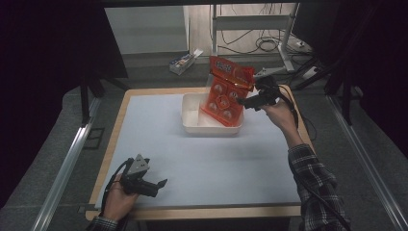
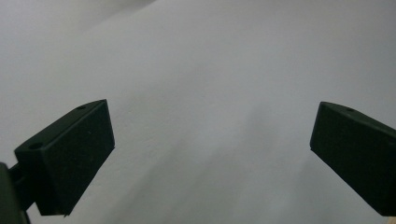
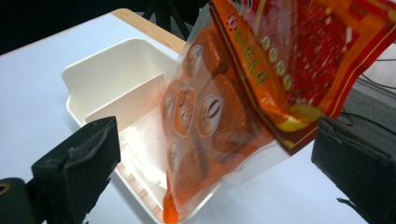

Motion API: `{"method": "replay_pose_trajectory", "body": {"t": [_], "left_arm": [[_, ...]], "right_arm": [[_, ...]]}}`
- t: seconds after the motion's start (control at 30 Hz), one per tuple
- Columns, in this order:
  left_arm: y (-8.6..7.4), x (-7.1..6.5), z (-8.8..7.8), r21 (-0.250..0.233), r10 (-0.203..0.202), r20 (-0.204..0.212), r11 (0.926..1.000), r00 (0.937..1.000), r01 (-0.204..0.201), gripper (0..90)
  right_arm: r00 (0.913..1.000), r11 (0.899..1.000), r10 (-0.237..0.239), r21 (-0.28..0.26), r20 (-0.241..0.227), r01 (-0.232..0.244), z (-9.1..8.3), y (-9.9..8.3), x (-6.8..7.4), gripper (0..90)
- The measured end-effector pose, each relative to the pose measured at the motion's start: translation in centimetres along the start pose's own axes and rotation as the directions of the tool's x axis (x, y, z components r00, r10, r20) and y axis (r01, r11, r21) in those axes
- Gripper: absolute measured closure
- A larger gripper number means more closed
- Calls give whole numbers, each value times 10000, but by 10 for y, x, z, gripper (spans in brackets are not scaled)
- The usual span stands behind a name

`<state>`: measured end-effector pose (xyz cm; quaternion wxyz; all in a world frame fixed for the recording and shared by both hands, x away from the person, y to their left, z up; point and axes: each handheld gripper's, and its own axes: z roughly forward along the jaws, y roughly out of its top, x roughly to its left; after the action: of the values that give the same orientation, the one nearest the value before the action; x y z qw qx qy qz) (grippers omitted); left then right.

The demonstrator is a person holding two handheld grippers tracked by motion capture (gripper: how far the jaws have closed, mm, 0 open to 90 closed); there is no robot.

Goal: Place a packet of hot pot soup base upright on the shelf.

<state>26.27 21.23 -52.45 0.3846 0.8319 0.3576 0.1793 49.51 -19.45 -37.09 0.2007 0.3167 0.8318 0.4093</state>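
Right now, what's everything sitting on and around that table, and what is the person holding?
Snack bag: one, red-orange, standing tilted in the bin, lower end inside.
Bin: one, white, far middle of the table.
Table: one, pale top with wooden edge.
Small box: one, white, on the floor beyond the table.
Metal frame: one, grey, with cables behind.
Left gripper: one, black, near corner, jaws open.
Right gripper: one, black, beside the bag, jaws open.
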Motion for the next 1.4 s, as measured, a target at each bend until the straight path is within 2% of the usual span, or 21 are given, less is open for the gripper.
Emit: {"method": "replay_pose_trajectory", "body": {"t": [0.93, 1.4], "left_arm": [[1, -3, 1, 172, 249, -13, 9995, 9997, -249, 0], [2, -5, 2, 236, 380, -49, 9990, 9993, -378, 1]], "right_arm": [[9990, 9990, 383, -226, -244, -388, -6, -49, 21, 13], [9997, 9998, 186, -86, -176, -188, -6, -64, 35, 13]]}}
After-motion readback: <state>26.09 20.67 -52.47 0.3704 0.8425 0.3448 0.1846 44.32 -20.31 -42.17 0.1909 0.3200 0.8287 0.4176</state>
